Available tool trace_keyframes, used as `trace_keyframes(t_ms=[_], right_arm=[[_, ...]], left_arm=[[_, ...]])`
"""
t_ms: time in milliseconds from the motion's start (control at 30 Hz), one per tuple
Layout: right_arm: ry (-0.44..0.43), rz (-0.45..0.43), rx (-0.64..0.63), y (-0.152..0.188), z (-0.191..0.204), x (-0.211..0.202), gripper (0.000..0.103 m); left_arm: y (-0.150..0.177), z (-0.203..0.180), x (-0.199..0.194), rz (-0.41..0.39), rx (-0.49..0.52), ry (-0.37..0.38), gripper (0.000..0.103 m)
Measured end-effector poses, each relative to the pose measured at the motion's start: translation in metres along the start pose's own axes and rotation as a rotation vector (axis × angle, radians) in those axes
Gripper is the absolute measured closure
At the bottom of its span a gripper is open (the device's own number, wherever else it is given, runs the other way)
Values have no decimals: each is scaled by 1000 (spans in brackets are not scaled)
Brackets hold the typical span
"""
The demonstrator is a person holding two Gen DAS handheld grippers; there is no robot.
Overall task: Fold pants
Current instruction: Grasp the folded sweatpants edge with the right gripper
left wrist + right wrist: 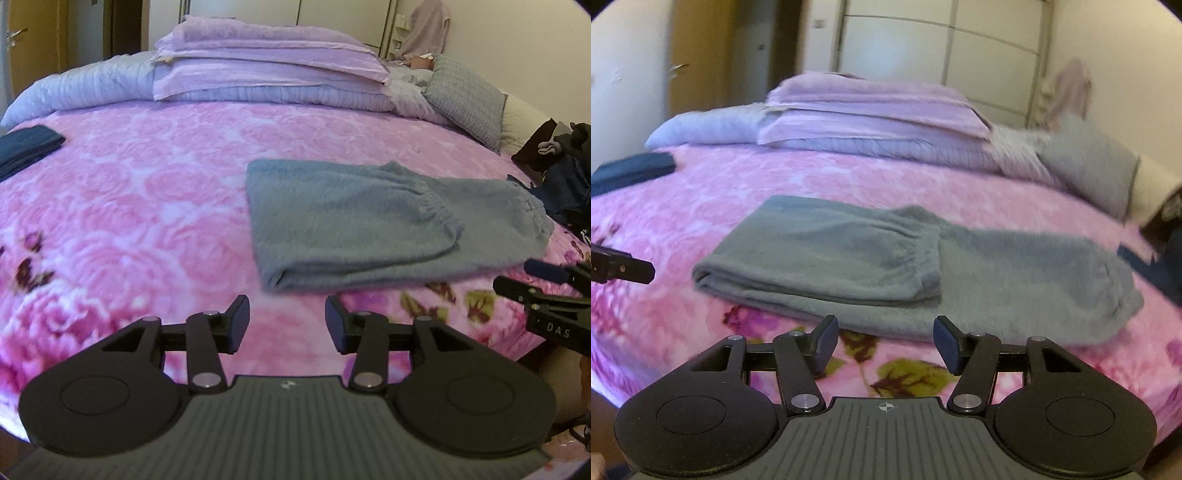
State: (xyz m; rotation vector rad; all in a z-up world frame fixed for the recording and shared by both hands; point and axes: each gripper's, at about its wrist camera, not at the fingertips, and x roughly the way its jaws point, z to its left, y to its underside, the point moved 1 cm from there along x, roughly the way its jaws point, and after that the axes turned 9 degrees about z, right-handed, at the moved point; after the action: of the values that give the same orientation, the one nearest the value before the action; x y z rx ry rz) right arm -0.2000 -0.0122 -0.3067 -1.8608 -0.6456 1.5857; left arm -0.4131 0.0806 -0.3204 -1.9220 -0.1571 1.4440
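Floral bedspread (pixel 147 192), perhaps folded quilts (pixel 266 62)

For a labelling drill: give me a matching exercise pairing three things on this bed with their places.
Things:
1. fuzzy grey-blue pants
2. dark navy folded cloth
3. stack of lilac folded bedding

Places:
A. far end of the bed
B. left edge of the pink floral blanket
C. nearest the grippers, partly folded

Pairs: 1-C, 2-B, 3-A

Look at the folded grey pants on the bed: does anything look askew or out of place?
Yes. The pants are folded unevenly: the top layer stops short, so the lower layer sticks out to the right.
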Motion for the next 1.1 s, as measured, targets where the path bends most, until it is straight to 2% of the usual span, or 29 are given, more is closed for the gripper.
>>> trace_keyframes(t_ms=[167, 333, 467, 600, 833, 900, 933, 967, 1033, 1100], right_arm=[[-40, -2, -148, 2, 38, 13, 49], [-48, -8, -412, 2, 95, 47, 46], [-22, -45, -601, 3, 132, 76, 41], [22, -68, -761, 6, 160, 107, 40], [59, -137, -921, 6, 183, 142, 40], [61, -154, -951, 5, 188, 150, 46], [53, -155, -965, 4, 190, 153, 53], [45, -156, -977, 4, 194, 156, 66], [30, -161, -985, 6, 196, 160, 80], [37, -194, -934, 7, 192, 160, 86]], left_arm=[[11, 25, 5, 29, -50, -26, 62], [14, 54, 17, 50, -109, -43, 62], [12, 78, 26, 55, -153, -61, 61], [10, 97, 36, 68, -186, -82, 61], [7, 119, 47, 75, -245, -61, 61], [5, 118, 50, 76, -239, -64, 59], [3, 117, 52, 77, -233, -66, 58], [2, 115, 53, 78, -228, -68, 57], [-1, 112, 56, 80, -220, -72, 57], [-4, 109, 57, 81, -222, -72, 57]])
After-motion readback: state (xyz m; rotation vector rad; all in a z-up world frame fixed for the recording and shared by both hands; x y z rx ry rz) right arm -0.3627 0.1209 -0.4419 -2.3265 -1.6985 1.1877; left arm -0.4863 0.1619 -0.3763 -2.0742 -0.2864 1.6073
